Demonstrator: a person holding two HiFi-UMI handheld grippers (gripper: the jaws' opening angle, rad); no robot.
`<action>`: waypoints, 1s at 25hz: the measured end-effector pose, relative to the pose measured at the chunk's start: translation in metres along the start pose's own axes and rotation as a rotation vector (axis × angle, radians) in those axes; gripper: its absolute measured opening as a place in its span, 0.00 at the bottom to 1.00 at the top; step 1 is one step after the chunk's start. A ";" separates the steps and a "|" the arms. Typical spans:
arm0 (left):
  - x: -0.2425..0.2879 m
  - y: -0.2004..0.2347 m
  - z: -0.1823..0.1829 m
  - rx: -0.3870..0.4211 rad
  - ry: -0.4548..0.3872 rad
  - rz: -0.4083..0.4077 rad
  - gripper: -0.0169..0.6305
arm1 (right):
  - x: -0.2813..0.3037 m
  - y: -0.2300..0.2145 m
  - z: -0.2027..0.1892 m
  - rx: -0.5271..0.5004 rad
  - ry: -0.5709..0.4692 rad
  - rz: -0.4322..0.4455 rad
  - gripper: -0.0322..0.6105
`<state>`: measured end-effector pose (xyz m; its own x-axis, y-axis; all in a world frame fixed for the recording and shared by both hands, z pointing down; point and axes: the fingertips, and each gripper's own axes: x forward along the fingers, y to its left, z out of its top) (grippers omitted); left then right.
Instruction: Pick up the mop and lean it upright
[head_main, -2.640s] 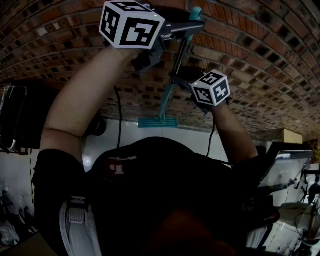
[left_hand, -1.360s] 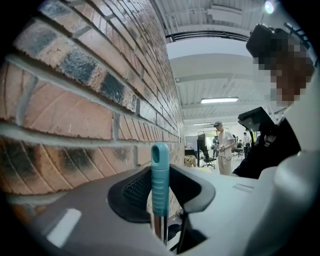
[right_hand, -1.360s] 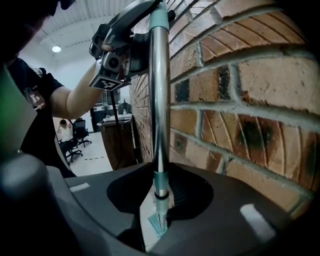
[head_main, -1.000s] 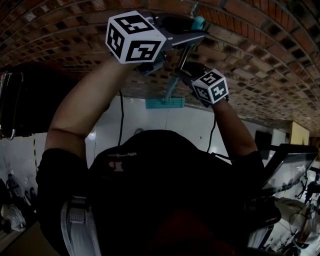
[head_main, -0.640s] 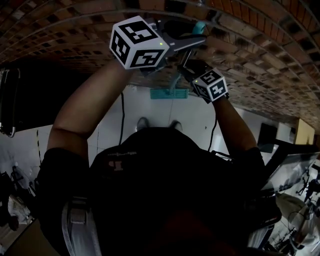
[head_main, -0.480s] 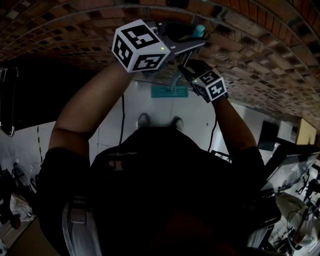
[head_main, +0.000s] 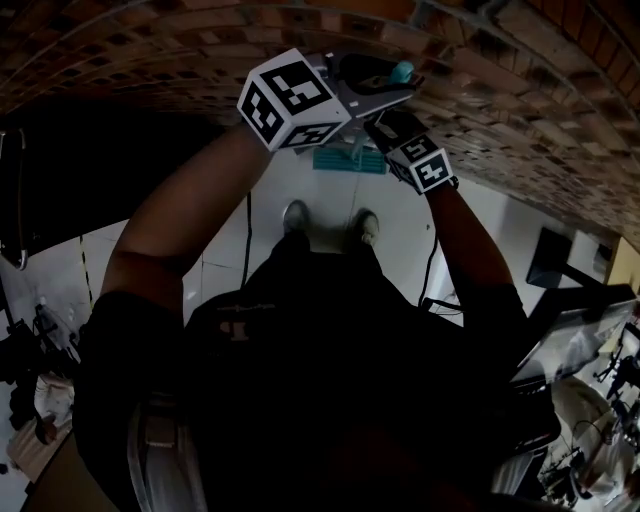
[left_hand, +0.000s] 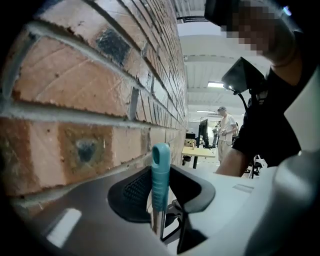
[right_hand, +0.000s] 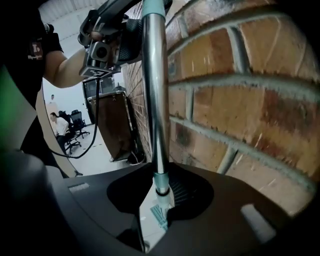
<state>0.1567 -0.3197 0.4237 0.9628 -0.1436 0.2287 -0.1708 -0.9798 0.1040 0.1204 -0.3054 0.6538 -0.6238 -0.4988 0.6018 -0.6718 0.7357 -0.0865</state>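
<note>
One mop (right_hand: 153, 100), pole upright, teal grip (left_hand: 160, 170) up, head (head_main: 350, 160) down

The person's left arm (head_main: 175, 215) and right arm (head_main: 470, 240) stretch forward, elbows bent. The left gripper (head_main: 392, 82) sits just above the right gripper (head_main: 385, 128). Both pairs of jaws are clamped on the mop (left_hand: 160, 172).

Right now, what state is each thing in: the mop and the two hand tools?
Mop, upright beside the brick wall, held by both tools.
Mop head, down at the floor by the wall's foot.
Left tool, shut on the mop's teal handle end.
Right tool, shut on the mop's metal pole, lower down.
</note>
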 end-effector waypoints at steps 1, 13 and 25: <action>0.001 0.000 -0.008 0.002 0.009 -0.001 0.19 | 0.004 0.001 -0.007 0.005 0.014 0.002 0.23; 0.015 0.007 -0.077 0.065 0.099 0.000 0.19 | 0.054 -0.006 -0.065 0.016 0.093 -0.018 0.23; 0.012 0.029 -0.082 0.062 0.094 0.099 0.19 | 0.066 -0.016 -0.060 0.105 0.044 -0.069 0.26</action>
<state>0.1460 -0.3381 0.5088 0.9175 -0.2293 0.3250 -0.2480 -0.9686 0.0168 0.1143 -0.3223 0.7425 -0.5578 -0.5248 0.6430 -0.7521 0.6471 -0.1244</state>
